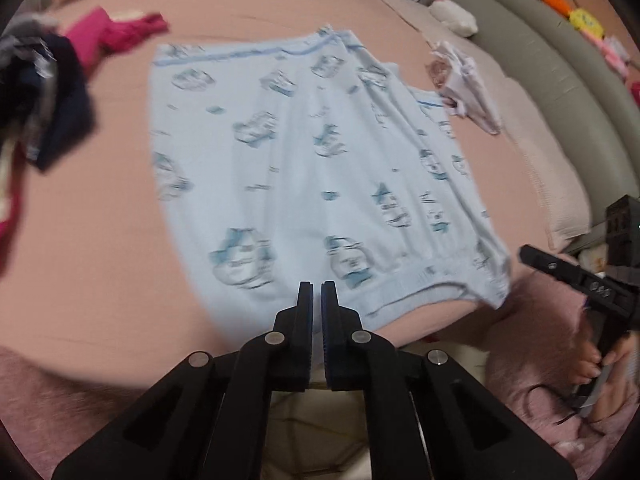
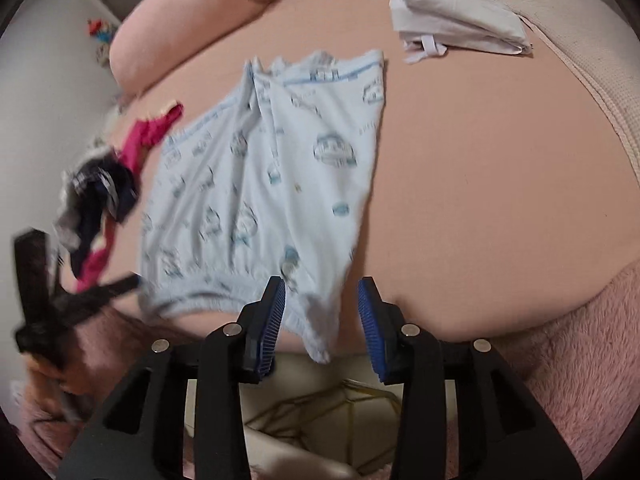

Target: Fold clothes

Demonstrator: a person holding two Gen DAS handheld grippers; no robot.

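Pale blue shorts [image 1: 304,184] printed with darker blue cartoon figures lie on a salmon-pink sheet [image 2: 500,184]. Far left, magenta cloth [image 1: 116,32] beside navy-and-grey clothes [image 1: 44,92]. Far right, a white folded garment [image 2: 460,20]. Black grippers, blue pads [image 2: 370,328].

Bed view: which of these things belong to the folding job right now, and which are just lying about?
In the job:
light blue printed shorts
left tool
right tool

Lying about:
folded white garment
magenta garment
dark clothes heap
pink pillow
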